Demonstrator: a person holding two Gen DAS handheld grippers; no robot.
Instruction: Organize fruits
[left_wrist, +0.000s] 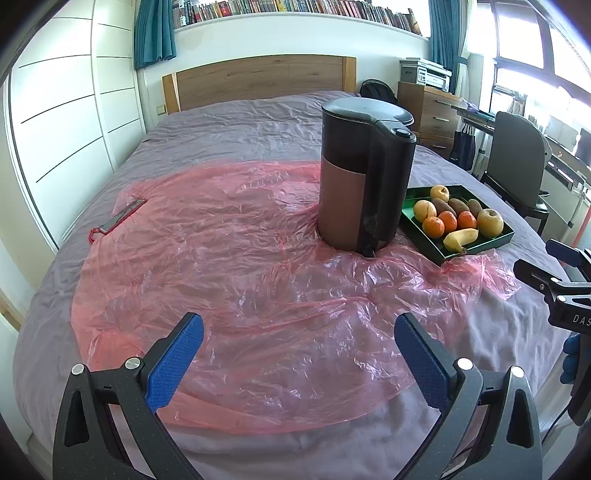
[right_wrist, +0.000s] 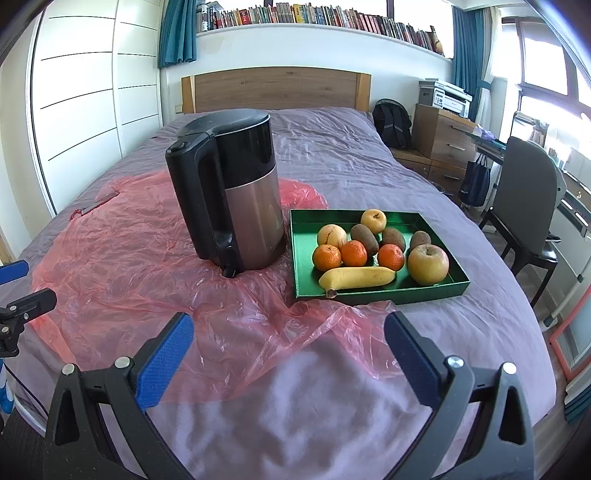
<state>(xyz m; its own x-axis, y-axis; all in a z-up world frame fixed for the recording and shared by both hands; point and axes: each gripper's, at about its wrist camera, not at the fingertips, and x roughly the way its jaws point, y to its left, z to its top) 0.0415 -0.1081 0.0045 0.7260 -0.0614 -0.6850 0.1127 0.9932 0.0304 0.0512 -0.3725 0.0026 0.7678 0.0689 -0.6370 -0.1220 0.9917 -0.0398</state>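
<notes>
You see a green tray (right_wrist: 303, 254) flat on the bed, holding a banana (right_wrist: 356, 277) along its near edge, three mandarins (right_wrist: 354, 253), three kiwis (right_wrist: 364, 237) and apples (right_wrist: 427, 264) behind it.

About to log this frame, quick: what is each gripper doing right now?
Left gripper: open, holding nothing, above the pink plastic sheet.
Right gripper: open, holding nothing, short of the green tray of fruit.

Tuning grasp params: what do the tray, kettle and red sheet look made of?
Green tray: thin rigid sheet, glossy; metal or lacquered card, can't tell. Kettle: brushed metal lower body by its soft sheen, glossy black plastic handle and top. Red sheet: thin translucent plastic film, crinkled and shiny.
</notes>
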